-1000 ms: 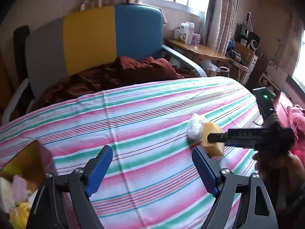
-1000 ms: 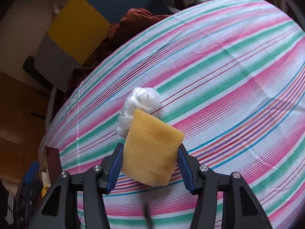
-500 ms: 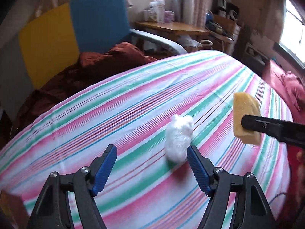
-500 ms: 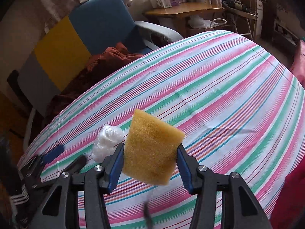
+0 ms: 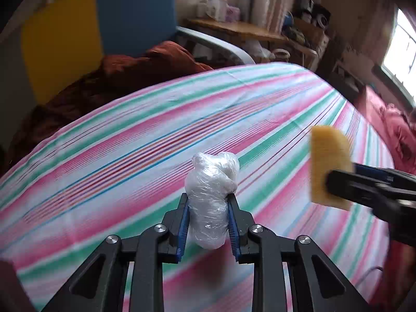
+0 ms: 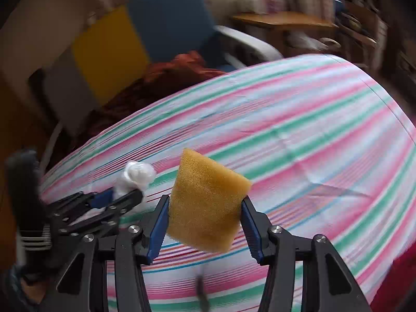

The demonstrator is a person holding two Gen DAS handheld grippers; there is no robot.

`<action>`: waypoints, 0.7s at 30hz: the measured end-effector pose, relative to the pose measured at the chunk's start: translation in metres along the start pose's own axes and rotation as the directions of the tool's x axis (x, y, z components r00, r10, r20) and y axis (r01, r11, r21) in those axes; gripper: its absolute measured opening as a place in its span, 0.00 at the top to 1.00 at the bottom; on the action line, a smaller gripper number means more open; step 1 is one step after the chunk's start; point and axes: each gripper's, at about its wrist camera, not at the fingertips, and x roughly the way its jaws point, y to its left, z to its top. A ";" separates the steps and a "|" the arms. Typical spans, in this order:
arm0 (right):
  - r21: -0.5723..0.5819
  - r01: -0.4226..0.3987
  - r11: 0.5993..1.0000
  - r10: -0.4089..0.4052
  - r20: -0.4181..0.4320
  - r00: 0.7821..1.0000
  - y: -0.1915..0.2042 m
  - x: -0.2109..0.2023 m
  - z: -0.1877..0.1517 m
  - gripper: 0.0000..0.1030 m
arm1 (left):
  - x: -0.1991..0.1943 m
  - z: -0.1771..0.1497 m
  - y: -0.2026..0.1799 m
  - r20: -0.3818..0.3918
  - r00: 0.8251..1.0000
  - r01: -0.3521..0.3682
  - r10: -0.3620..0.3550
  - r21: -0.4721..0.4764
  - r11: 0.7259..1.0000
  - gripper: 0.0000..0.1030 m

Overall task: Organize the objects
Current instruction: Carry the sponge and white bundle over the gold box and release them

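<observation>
Left wrist view: left tool (image 5: 208, 217) closed on plastic bundle (image 5: 211, 197); right tool (image 6: 205, 225) grips sponge (image 6: 206, 202). Step: both picked, above striped table (image 5: 130, 143). Next probably: carry to storage spot, not visible.

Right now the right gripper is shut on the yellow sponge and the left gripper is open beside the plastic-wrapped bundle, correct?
Not quite. The left gripper is shut on the plastic-wrapped bundle, as the left wrist view shows. The right gripper does hold the yellow sponge.
</observation>
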 end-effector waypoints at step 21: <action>-0.503 -0.298 0.811 0.266 -0.135 0.954 0.222 -0.022 -0.072 0.49 | -0.252 -0.200 0.161 0.145 0.920 -0.270 0.363 -0.437 0.858 0.73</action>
